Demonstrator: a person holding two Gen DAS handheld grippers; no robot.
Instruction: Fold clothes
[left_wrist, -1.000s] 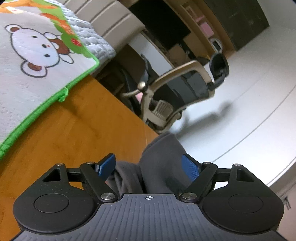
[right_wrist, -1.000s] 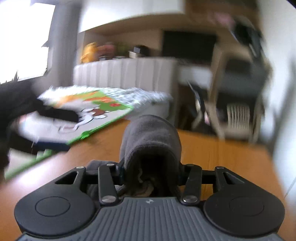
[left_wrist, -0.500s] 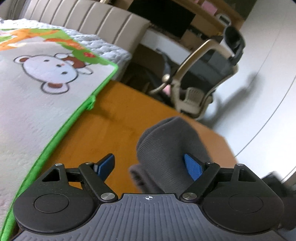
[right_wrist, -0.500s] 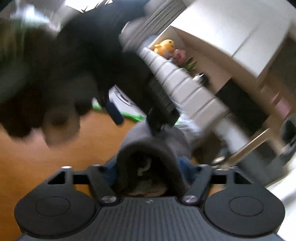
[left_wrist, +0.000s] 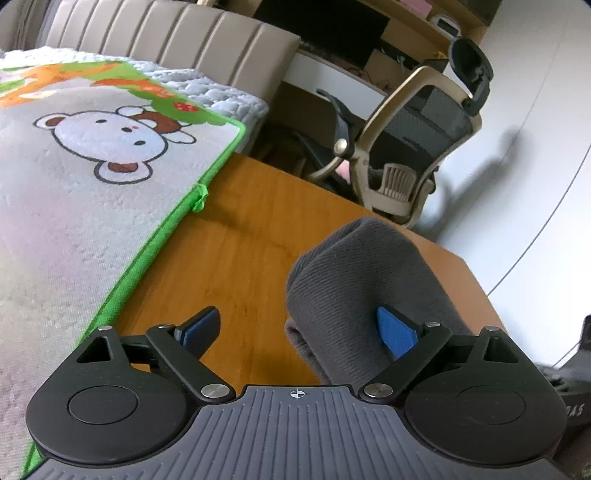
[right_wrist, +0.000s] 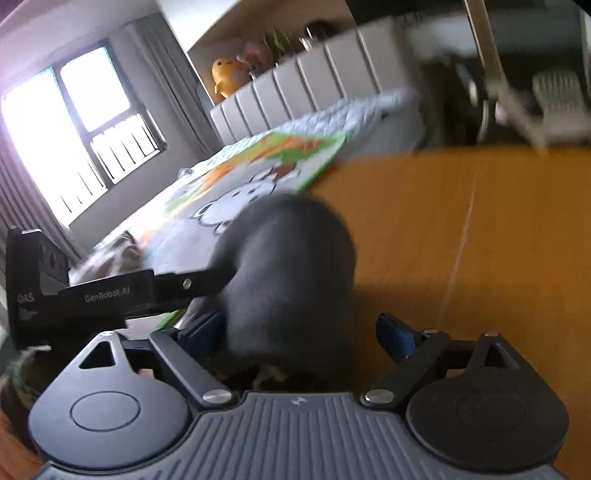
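A dark grey ribbed garment is bunched in a rounded fold on the orange wooden table. My left gripper is open; the cloth lies against its right pad, and the left pad stands apart from it. In the blurred right wrist view the same grey garment sits between the fingers of my right gripper, which is open, the cloth nearer its left pad. The left gripper's black body reaches in from the left and touches the cloth.
A cartoon bear mat with a green border covers the table's left part. A padded beige headboard and an office chair stand beyond the table's far edge. A bright window is at the left.
My right gripper has opened; it was shut on the garment one second ago. Both cameras have swung, and the garment now rests lower on the table.
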